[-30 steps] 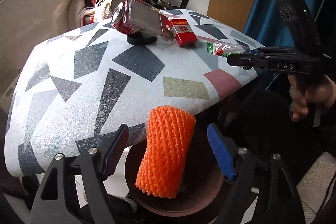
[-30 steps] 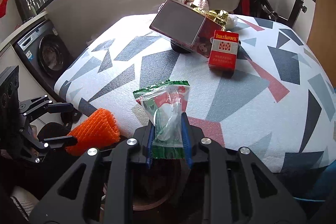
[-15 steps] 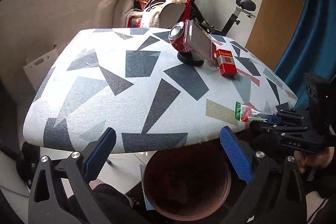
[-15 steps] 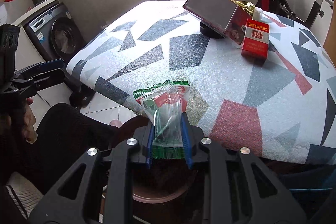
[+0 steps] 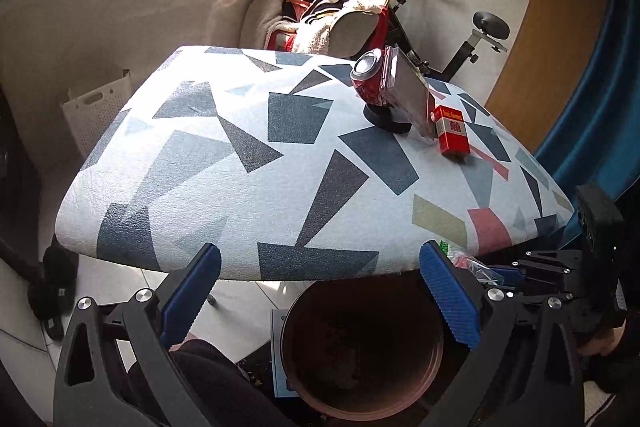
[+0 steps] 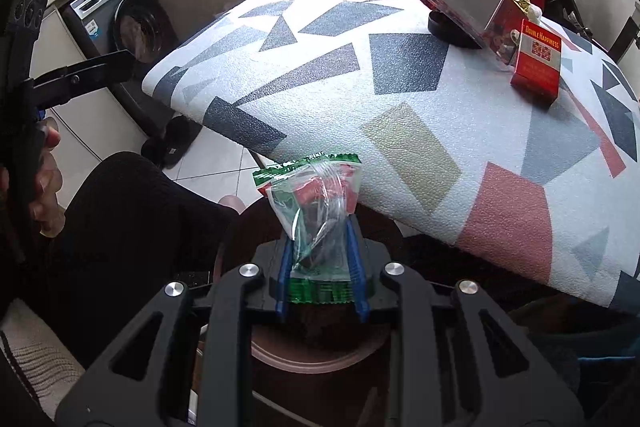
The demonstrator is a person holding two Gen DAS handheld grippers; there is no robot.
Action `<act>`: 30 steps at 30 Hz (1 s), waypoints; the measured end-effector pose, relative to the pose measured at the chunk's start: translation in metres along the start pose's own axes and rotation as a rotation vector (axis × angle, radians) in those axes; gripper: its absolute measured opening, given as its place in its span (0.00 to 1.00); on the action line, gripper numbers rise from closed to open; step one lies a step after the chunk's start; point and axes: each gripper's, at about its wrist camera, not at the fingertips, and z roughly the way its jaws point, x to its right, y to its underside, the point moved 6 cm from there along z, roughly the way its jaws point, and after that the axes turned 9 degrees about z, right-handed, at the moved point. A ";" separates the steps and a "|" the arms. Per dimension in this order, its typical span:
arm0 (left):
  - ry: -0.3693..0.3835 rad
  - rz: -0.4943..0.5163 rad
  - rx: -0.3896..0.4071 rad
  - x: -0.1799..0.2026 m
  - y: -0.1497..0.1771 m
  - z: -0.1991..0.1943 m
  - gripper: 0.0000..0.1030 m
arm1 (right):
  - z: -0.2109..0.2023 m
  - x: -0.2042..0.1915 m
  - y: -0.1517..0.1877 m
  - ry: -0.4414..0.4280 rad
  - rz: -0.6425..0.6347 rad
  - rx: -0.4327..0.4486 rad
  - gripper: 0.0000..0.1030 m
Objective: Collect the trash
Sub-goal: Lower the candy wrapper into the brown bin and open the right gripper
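1. The left gripper (image 5: 320, 291) pointed steeply down over the round brown bin (image 5: 362, 343) below the table (image 5: 248, 163) edge; its blue pads (image 5: 450, 301) stood spread wide, having just been opening, with nothing between them.
2. The right gripper (image 6: 320, 275) also tilted downward above the bin (image 6: 316, 351), its pads pinching a crumpled green-and-clear wrapper (image 6: 316, 199) that stood up between them.
3. A red cigarette pack (image 6: 538, 61) and a red can (image 5: 366, 81) lay on the table, well apart from both grippers.
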 end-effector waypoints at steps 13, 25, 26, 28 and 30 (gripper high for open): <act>0.014 0.000 -0.026 0.005 0.006 0.008 0.94 | 0.010 -0.001 0.007 0.008 0.004 -0.027 0.61; 0.010 -0.004 -0.038 0.003 0.008 0.010 0.94 | 0.013 0.010 0.007 0.051 0.047 -0.029 0.94; 0.009 -0.005 -0.039 0.002 0.008 0.010 0.94 | 0.013 0.011 0.007 0.053 0.052 -0.032 0.94; 0.009 -0.007 -0.042 0.002 0.008 0.011 0.94 | 0.014 0.012 0.007 0.054 0.059 -0.035 0.94; 0.008 -0.005 -0.046 0.002 0.009 0.011 0.94 | 0.014 0.013 0.007 0.054 0.065 -0.036 0.94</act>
